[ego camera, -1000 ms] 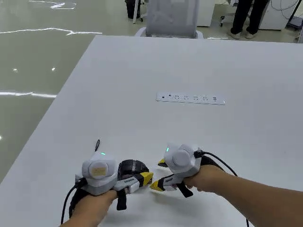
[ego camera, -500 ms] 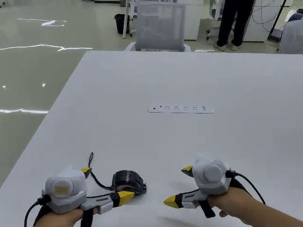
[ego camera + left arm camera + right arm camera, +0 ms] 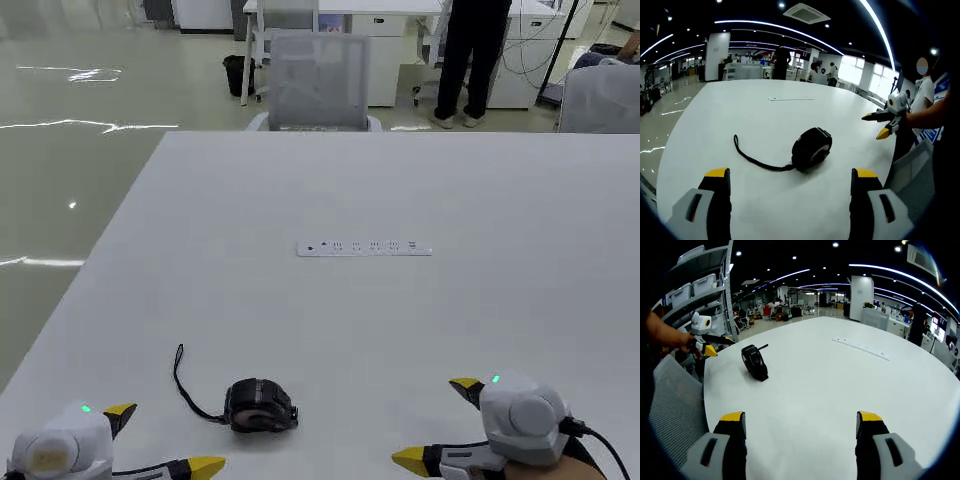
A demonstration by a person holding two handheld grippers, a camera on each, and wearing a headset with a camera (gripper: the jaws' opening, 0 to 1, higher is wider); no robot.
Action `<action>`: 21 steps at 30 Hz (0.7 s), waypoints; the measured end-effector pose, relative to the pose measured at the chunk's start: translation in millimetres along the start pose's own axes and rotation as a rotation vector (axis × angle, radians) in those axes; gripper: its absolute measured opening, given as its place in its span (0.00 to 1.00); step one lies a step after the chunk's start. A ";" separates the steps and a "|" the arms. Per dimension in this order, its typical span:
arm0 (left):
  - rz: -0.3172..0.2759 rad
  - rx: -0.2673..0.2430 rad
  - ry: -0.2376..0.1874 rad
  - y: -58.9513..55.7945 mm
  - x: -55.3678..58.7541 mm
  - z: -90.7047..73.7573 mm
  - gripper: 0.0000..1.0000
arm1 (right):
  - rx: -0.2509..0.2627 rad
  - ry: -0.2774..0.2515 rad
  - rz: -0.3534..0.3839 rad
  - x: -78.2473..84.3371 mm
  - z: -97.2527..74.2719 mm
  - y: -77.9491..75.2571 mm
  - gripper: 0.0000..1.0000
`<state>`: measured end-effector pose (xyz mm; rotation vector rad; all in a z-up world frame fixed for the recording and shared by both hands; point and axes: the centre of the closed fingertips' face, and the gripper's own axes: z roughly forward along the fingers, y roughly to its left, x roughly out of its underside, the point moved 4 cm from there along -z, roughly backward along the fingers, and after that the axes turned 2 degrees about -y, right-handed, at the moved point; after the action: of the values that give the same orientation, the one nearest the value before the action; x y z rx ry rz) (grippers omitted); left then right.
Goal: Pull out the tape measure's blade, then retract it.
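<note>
Left claw [image 3: 165,438]: gaping wide, gripping nothing, lower left of head view. Right claw [image 3: 438,424]: likewise gaping, empty, lower right. Tape measure [image 3: 260,405]: lying on bench [image 3: 400,180] between both, sitting nearer the left claw; strap [image 3: 185,385] trailing toward upper left.

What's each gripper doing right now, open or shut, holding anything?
Left gripper: open, holding nothing; the tape measure lies free ahead of it.
Right gripper: open, holding nothing.

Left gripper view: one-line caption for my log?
Open left gripper faces the black tape measure lying free on the white table, strap laid out beside it.
</note>
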<state>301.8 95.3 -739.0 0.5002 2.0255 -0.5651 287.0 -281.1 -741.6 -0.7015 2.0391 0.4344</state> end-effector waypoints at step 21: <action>0.029 0.001 -0.038 2.1 4.6 -30.1 0.99 | 0.170 -0.030 0.108 54.5 -85.6 -12.6 1.00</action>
<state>280.2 114.8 -729.9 0.5154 1.9792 -0.5539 216.1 -354.8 -743.3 -0.4808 2.0637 0.3262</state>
